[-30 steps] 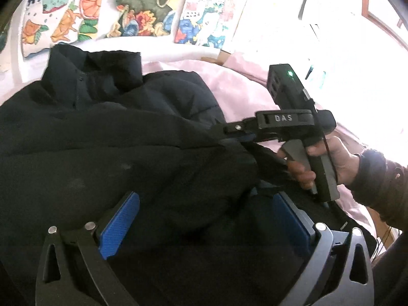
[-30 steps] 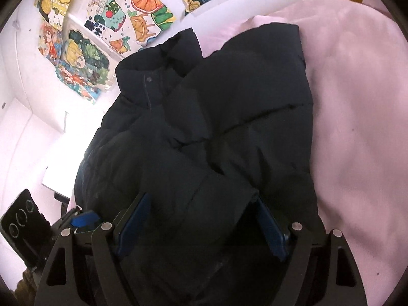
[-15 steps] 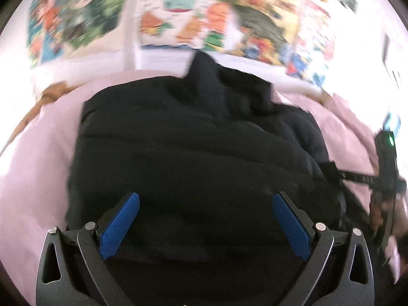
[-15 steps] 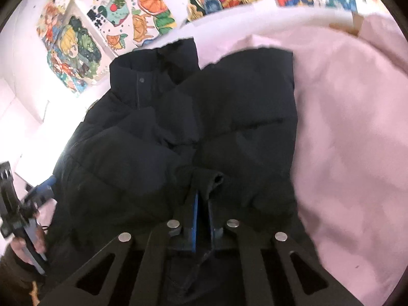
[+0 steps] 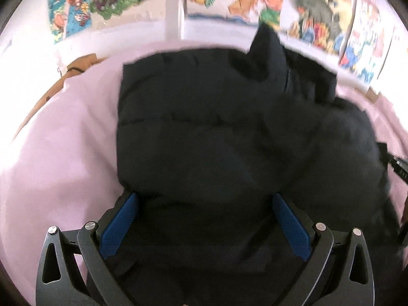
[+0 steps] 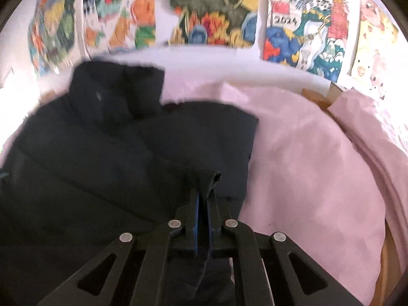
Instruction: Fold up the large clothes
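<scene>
While the black quilted puffer jacket (image 5: pixel 229 140) lies spread over the pink bedsheet (image 5: pixel 63 153), its stand-up collar (image 6: pixel 119 94) at the far side near the wall of colourful posters (image 6: pixel 216 12), the right claw (image 6: pixel 202 204) is pressed together on a bunched fold of the jacket's near edge, the dark cloth pinched between its blue pads and rising as a small ridge beyond the tips. The left claw (image 5: pixel 204 219) is spread wide, its blue pads (image 5: pixel 118 227) standing on either side of the jacket's near hem without pressing on it; the padded cloth lies between them.

The jacket looks soft, thick and springy: its puffy panels should bend easily along the stitched seams, yet tend to billow and unfold once released. It seems light for its bulk, and the smooth shell is probably slippery, so a shallow pinch could slide off. A deep bite on a hem or seam edge, where the cloth is denser, appears the safer hold. For the left claw, the near left corner of the hem seems a fitting place, matching the right claw's grip so both sides can be lifted evenly towards the collar.
</scene>
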`<action>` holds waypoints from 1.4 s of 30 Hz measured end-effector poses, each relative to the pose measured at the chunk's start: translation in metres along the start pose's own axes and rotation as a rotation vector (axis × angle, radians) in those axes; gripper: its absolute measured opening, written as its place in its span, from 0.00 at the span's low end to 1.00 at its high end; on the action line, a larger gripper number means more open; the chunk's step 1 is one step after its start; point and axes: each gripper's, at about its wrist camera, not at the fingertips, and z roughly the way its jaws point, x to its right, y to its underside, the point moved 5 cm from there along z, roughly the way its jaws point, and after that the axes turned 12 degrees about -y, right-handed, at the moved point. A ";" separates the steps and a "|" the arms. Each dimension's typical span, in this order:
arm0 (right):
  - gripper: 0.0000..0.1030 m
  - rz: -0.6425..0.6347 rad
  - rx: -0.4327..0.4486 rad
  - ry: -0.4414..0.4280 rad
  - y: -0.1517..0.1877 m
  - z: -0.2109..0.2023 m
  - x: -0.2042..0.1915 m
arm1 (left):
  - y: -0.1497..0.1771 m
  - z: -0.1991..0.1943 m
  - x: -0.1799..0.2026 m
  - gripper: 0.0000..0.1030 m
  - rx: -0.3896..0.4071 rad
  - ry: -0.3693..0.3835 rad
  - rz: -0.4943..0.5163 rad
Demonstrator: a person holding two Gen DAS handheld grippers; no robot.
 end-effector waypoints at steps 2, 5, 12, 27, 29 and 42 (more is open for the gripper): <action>0.09 -0.045 -0.028 0.029 0.009 0.014 0.000 | 0.004 0.009 0.002 0.99 0.013 -0.011 0.024; 0.10 -0.095 -0.049 0.058 0.021 0.034 0.000 | 0.007 0.020 0.007 0.99 0.028 -0.020 0.050; 0.11 -0.122 -0.050 0.087 0.037 0.057 0.000 | 0.014 0.039 0.010 0.99 0.036 -0.047 0.087; 0.70 0.048 0.124 -0.119 0.010 0.000 0.021 | -0.020 -0.028 -0.015 0.99 0.246 0.132 -0.031; 0.74 0.067 0.160 -0.167 -0.003 -0.009 0.020 | -0.035 -0.039 -0.007 0.99 0.287 0.145 -0.041; 0.90 0.213 0.226 -0.429 -0.142 0.039 -0.013 | -0.183 0.011 0.062 0.99 0.233 0.178 0.055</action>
